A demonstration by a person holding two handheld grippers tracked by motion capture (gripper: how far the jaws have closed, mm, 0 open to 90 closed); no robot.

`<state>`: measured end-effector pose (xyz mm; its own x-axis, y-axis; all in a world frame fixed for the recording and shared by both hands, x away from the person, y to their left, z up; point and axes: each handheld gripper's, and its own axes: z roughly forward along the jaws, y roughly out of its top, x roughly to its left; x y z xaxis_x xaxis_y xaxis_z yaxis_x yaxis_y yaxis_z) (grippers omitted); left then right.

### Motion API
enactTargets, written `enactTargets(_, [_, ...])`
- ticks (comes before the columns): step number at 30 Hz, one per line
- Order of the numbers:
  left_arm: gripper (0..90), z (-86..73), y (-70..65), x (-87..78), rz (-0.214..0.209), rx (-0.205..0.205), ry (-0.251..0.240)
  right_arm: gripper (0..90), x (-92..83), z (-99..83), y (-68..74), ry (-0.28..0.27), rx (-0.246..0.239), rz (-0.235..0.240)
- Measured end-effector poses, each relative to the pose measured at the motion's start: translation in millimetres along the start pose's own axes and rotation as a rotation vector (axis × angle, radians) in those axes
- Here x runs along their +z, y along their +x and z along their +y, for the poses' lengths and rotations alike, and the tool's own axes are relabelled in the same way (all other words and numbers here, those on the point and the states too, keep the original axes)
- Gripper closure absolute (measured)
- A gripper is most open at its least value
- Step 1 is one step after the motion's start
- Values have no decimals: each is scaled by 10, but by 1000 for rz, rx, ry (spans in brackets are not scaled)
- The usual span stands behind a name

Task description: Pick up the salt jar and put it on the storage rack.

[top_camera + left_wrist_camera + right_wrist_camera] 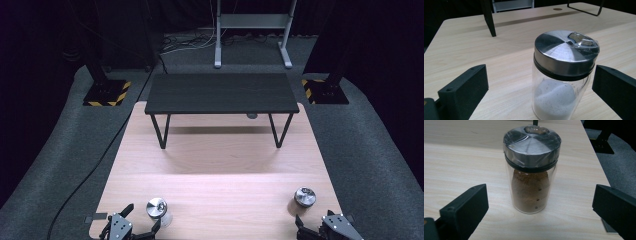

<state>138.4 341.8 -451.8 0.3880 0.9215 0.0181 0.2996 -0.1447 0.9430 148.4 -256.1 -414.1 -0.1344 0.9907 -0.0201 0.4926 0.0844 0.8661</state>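
Two jars wait on my surface [220, 170], one before each tool, and I judge this to be the reach-in, with neither grasped yet. Largest thing ahead is the black shelf [222, 92] on wire legs at the upper middle of the high view, with a broad bare stretch of wood between it and me, so there is room to carry forward. At lower left my left tool [131, 220] stands with jaws apart round the white-powder jar [564, 75], pads not touching. At lower right my right tool [541, 205] is likewise spread, the brown-spice jar [532, 170] between its jaws but farther off. That jar stands near the surface's right edge, so I should close squarely and not nudge it outward
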Motion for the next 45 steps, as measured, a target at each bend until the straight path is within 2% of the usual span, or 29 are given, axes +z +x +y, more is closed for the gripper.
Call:
enactTargets(7, [0, -26, -35, 56, 9, 4, 15, 0, 5, 6, -1, 1, -8, 11])
enactTargets(9, [0, -71, -50, 66, 15, 0, -1, 0, 12, 6, -1, 4, -8, 11])
enactTargets(15, [0, -106, -95, 94, 33, 3, -3, 0, 9, -3, -2, -3, -5, 10])
enactTargets(31, [0, -167, -70, 264, -14, -27, 19, 0, 46, -7, 3, 6, -13, 25])
enactTargets(35, [0, -154, -61, 324, -33, -23, 25, 0, 37, -6, -8, 1, -11, 35])
enactTargets(45, [0, -145, -66, 419, -42, -20, 19, 0, 29, -14, -22, -4, -6, 37])
